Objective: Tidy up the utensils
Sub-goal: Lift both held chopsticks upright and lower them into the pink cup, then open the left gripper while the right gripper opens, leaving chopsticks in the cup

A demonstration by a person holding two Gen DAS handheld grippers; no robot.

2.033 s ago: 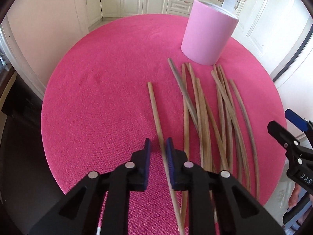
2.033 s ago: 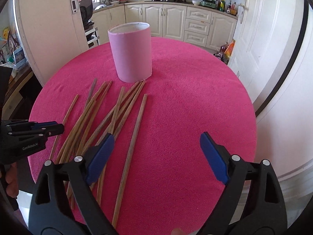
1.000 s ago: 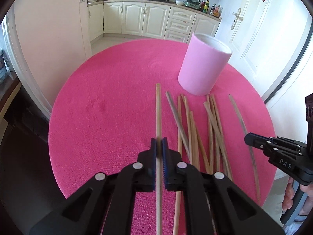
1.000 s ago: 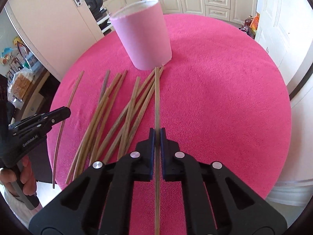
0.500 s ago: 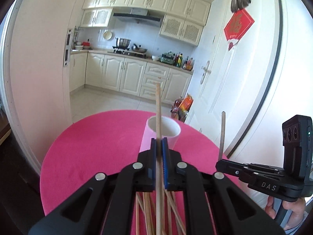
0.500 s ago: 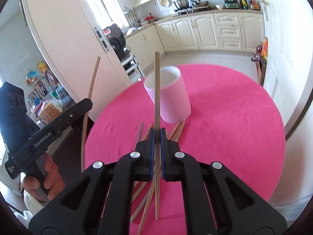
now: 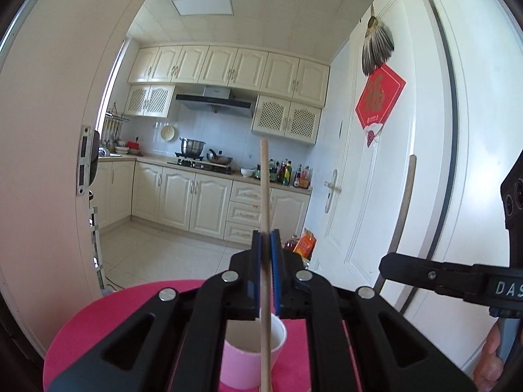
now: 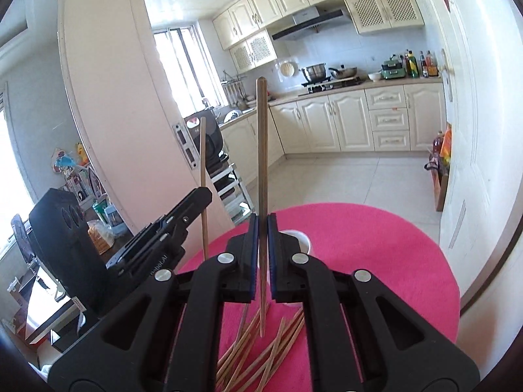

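My left gripper (image 7: 265, 245) is shut on a wooden chopstick (image 7: 264, 189) held upright, its lower part over the open pink cup (image 7: 250, 352). My right gripper (image 8: 262, 228) is shut on another wooden chopstick (image 8: 261, 137), also upright, its lower tip above the loose chopsticks (image 8: 261, 356) on the pink table (image 8: 376, 261). The cup's white rim (image 8: 302, 240) shows just behind the right fingers. Each gripper shows in the other's view: the right one (image 7: 392, 266) with its stick (image 7: 405, 202), the left one (image 8: 202, 196) with its stick (image 8: 203, 170).
The round table has a pink cloth (image 7: 108, 313). Kitchen cabinets (image 7: 196, 202) and a white door (image 7: 359, 196) stand beyond it. A white wall panel (image 8: 124, 114) rises at the left of the table.
Both grippers closed on a chopstick lying on the table, lifted it and tipped it upright. The views swung up from the table top to the kitchen, and the left stick came over the cup.
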